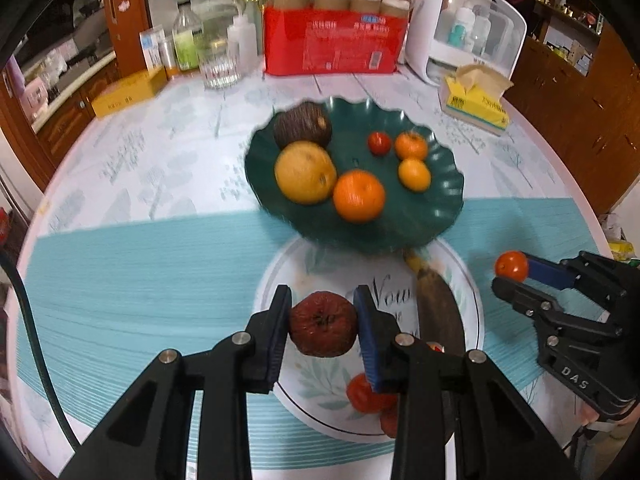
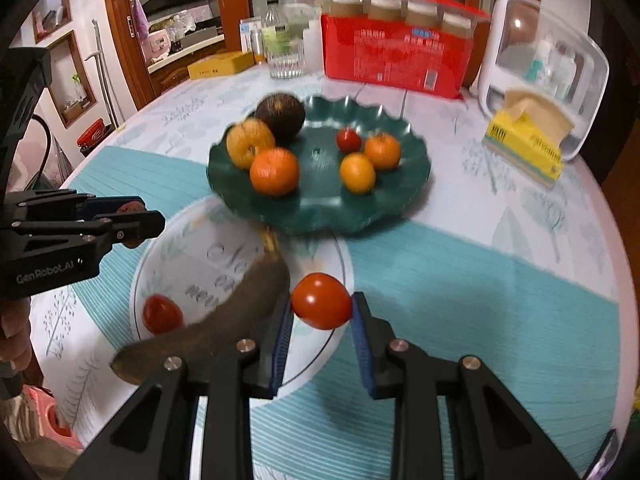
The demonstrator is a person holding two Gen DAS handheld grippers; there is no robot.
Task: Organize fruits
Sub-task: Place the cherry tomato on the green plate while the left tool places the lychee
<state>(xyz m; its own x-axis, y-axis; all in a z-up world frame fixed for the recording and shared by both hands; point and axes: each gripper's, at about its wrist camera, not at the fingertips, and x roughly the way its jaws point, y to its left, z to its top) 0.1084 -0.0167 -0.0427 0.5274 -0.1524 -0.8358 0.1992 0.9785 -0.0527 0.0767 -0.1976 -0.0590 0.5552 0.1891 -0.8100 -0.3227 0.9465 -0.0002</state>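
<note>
Left wrist view: a wrinkled dark-red fruit (image 1: 323, 329) is pinched between the left gripper (image 1: 323, 330) fingers, held clear above the white plate (image 1: 472, 312).

In the right wrist view a small tomato (image 2: 321, 301) is clamped by the right gripper (image 2: 321, 312) fingers, above the plate's right edge. A blackened banana (image 2: 224, 316) and another tomato (image 2: 162, 314) are left on the plate; the green dish (image 2: 320, 204) just behind it on the surface (image 2: 480, 280) carries oranges and larger fruit. The shrivelled fruit is judged soft and light, best taken across its widest part with gentle pressure. The tomato is judged smooth, slippery and easily bruised; a centred hold on its flanks is advised. The banana looks overripe and likely mushy, so a mid-body hold is suggested.
</note>
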